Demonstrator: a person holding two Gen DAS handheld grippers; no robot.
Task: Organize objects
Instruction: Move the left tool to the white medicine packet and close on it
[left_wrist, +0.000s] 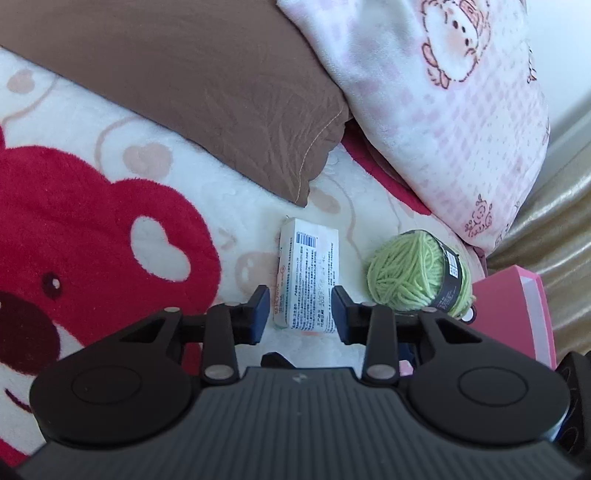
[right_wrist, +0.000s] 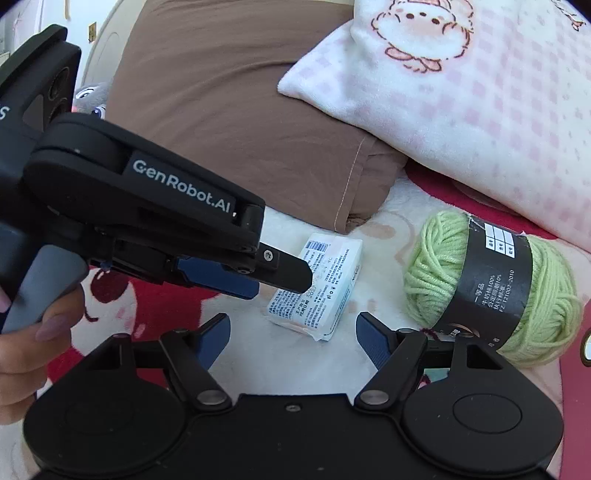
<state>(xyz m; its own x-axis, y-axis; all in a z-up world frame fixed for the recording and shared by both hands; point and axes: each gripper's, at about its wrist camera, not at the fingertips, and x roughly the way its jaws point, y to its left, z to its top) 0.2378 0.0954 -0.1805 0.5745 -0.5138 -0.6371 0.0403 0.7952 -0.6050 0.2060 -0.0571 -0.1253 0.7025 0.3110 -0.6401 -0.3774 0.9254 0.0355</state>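
A small white packet with printed text and a barcode (left_wrist: 308, 275) lies on the bear-print blanket (left_wrist: 110, 221). My left gripper (left_wrist: 300, 314) is open, its fingers on either side of the packet's near end, just above it. A ball of green yarn with a black label (left_wrist: 421, 275) lies to the packet's right. In the right wrist view my right gripper (right_wrist: 291, 339) is open and empty, just short of the packet (right_wrist: 321, 288), with the yarn (right_wrist: 491, 291) at its right. The left gripper (right_wrist: 284, 273) reaches in from the left over the packet.
A brown pillow (left_wrist: 207, 92) and a pink-checked pillow with cartoon prints (left_wrist: 454, 110) lie behind the objects. A pink box (left_wrist: 517, 317) stands at the right, next to the yarn. A grey plush toy (right_wrist: 90, 99) shows at the far left.
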